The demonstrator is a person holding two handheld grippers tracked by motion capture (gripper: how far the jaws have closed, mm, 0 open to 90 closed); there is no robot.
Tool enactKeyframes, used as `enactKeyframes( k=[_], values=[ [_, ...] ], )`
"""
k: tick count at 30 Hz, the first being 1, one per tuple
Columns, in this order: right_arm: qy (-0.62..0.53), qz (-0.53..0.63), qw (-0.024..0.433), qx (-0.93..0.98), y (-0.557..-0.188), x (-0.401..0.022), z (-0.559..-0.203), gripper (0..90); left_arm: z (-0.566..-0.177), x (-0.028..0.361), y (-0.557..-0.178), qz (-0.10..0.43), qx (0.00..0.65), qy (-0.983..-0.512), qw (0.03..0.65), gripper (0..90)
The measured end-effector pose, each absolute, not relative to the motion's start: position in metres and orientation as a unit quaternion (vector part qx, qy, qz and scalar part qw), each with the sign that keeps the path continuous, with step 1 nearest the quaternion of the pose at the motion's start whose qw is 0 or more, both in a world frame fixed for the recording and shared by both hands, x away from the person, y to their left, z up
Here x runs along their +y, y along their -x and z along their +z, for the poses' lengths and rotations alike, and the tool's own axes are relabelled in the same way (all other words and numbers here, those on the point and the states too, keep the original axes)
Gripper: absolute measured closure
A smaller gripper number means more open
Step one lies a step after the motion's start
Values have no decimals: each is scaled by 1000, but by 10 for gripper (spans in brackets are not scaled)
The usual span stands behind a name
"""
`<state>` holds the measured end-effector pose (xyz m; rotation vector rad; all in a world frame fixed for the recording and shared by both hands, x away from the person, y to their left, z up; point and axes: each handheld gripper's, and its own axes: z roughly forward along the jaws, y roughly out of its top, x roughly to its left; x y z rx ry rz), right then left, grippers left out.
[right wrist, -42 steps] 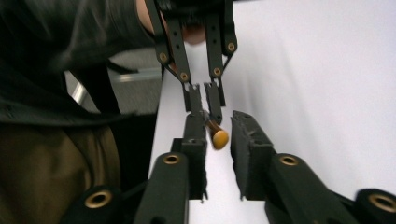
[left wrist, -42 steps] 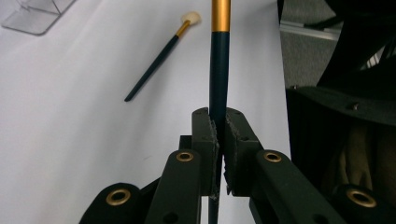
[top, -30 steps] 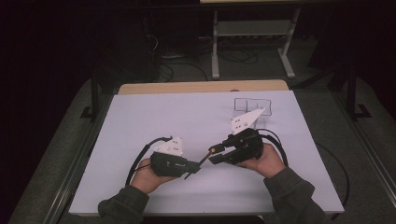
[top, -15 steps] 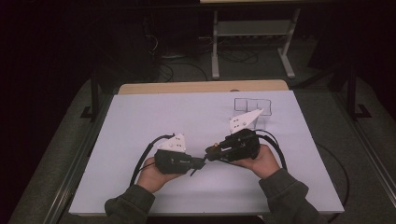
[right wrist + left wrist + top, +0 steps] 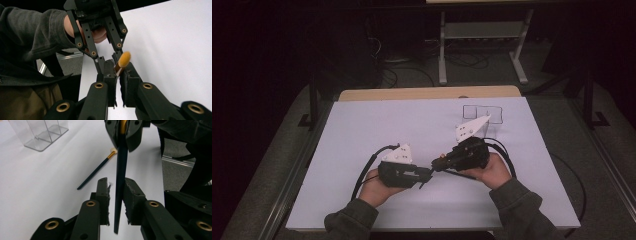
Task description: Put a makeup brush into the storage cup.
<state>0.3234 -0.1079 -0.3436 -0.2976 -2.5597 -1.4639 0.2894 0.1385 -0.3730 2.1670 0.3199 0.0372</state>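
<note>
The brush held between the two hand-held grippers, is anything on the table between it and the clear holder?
Only a second brush, lying flat on the white table beyond the held brush, toward the clear holder. It could be passed over. The right hand-held gripper clamps the held brush; the left hand-held gripper sits open around its handle.

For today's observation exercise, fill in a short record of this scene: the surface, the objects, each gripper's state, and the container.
Surface: white sheet-covered table
Held object: slim dark blue makeup brush with gold ferrule
Right gripper: shut on the held brush near its orange tip
Left gripper: open, jaws either side of the brush handle
Second object: similar dark brush lying flat on the table
Container: clear plastic divided organiser, upright, looks empty
</note>
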Motion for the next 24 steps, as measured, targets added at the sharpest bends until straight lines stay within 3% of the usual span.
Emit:
enactKeyframes(
  k=[24],
  values=[
    [138,-448,69,-881,-335,-134,-340,827,-392,176,-278,50,180,-881,435,567]
  ],
)
